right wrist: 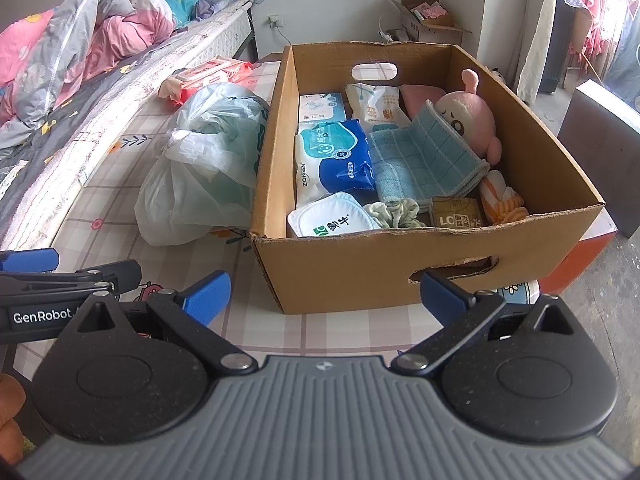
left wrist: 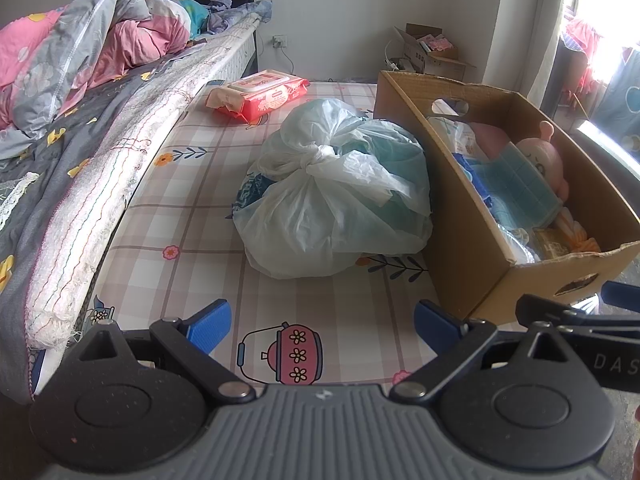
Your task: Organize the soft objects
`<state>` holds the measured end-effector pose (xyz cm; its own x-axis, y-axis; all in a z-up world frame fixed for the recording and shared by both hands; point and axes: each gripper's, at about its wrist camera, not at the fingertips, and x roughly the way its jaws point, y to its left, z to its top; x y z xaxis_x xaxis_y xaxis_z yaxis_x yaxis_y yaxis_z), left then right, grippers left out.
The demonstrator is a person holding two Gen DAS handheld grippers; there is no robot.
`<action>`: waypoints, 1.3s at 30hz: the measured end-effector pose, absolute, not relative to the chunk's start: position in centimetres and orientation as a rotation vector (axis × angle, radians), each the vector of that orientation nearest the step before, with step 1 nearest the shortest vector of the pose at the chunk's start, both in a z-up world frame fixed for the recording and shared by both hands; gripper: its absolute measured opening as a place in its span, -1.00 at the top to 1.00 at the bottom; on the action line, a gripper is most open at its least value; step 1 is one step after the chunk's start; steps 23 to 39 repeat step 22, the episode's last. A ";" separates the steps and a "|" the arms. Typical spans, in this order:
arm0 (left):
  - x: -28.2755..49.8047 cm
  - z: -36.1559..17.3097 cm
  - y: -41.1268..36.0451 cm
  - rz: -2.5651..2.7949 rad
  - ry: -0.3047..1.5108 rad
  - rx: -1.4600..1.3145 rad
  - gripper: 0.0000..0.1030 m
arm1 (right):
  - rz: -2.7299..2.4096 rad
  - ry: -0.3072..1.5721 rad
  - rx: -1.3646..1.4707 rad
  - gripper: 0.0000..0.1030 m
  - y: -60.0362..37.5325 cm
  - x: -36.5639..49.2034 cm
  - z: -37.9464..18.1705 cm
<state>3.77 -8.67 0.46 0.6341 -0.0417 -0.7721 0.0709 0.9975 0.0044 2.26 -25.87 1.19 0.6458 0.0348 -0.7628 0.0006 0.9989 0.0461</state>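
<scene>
A knotted white plastic bag (left wrist: 336, 196) with teal contents lies on the checked mattress, against the left side of an open cardboard box (left wrist: 460, 208). The bag (right wrist: 208, 160) and box (right wrist: 360, 268) also show in the right wrist view. Inside the box lie a pink plush toy (right wrist: 472, 120), a blue checked cloth (right wrist: 424, 160), a blue wipes pack (right wrist: 336, 160), a white pouch (right wrist: 332, 222), a green scrunchie (right wrist: 392, 212) and other packs. A red wipes pack (left wrist: 260, 96) lies further back. My left gripper (left wrist: 322, 320) is open, short of the bag. My right gripper (right wrist: 324, 292) is open before the box's near wall.
A bed with a rumpled pink and grey quilt (left wrist: 72, 48) runs along the left, its mattress edge (left wrist: 120, 184) raised above the checked sheet (left wrist: 192, 240). A second cardboard box (left wrist: 432, 52) stands by the far wall. Curtains and a window are at the right.
</scene>
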 end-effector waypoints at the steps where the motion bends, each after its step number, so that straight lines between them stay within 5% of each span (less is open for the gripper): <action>1: 3.8 0.5 -8.7 -0.064 0.882 0.036 -0.91 | 0.019 0.868 0.044 -0.97 -25.9 2.2 1.1; 39: 3.8 0.5 -8.7 -0.065 0.883 0.035 -0.91 | 0.019 0.871 0.049 -0.98 -25.9 2.2 1.0</action>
